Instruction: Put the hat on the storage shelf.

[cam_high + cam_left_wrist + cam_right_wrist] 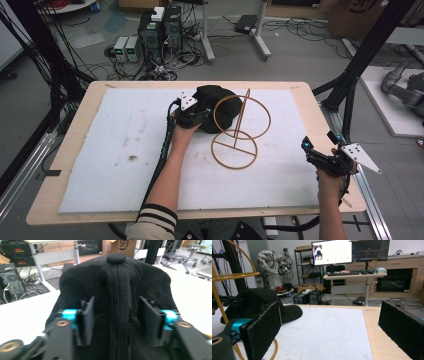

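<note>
A black cap (210,97) lies at the back middle of the white mat (120,150). It sits partly inside the upper ring of a gold wire stand (241,117) with two rings and a slanted pole. My left gripper (200,116) is at the cap's near side. In the left gripper view the cap (117,280) has a raised ridge of fabric, and my left gripper (116,322) is shut on it. My right gripper (306,147) is held open at the table's right edge. In the right gripper view that gripper (329,332) has nothing between its jaws, with the cap (254,296) and stand (239,275) at the left.
The mat covers most of a wooden table (320,130). Black frame posts (360,60) stand at the right and cables at the left. Computers (160,30) and a desk leg sit on the floor beyond the far edge.
</note>
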A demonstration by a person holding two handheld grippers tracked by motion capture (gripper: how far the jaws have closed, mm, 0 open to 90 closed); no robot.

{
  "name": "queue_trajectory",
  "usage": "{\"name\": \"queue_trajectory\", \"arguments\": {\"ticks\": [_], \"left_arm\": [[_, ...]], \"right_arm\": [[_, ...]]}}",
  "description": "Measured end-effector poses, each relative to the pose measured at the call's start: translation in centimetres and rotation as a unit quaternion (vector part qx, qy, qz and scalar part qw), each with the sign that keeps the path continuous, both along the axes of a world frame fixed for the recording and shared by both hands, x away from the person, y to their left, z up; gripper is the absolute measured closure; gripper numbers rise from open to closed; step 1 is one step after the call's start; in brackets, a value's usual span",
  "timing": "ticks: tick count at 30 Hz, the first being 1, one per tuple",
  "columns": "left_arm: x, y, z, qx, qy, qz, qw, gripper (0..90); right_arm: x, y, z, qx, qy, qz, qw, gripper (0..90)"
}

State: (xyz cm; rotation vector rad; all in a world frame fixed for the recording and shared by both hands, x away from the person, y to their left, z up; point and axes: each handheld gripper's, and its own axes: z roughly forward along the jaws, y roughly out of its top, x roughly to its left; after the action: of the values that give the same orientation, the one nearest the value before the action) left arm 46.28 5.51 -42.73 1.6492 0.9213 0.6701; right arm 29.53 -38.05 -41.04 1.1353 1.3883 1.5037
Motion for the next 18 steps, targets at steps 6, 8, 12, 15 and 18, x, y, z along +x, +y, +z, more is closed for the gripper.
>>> {"name": "queue_trajectory", "arguments": {"ticks": [6, 8, 12, 15, 18], "left_arm": [[0.02, -0.06, -0.18, 0.006, 0.009, -0.010, 0.9999, 68.9], [-0.05, -0.18, -0.13, 0.007, 0.006, -0.012, 0.9999, 74.4], [-0.04, -0.11, -0.12, 0.003, 0.011, -0.012, 0.9999, 80.0], [-0.04, -0.06, -0.04, -0.002, 0.011, -0.011, 0.9999, 82.8], [-0.06, -0.05, -0.01, -0.005, 0.013, -0.009, 0.9999, 85.3]], "right_arm": [[0.00, 0.00, -0.01, 0.000, 0.001, 0.000, 1.0000, 4.1], [0.02, 0.02, -0.01, -0.001, 0.000, 0.000, 1.0000, 4.1], [0.00, 0.04, -0.01, 0.000, 0.002, 0.001, 1.0000, 4.1], [0.03, 0.07, -0.02, -0.001, 0.002, 0.001, 1.0000, 4.1], [0.06, 0.07, -0.03, -0.003, 0.001, 0.001, 1.0000, 4.1]]}}
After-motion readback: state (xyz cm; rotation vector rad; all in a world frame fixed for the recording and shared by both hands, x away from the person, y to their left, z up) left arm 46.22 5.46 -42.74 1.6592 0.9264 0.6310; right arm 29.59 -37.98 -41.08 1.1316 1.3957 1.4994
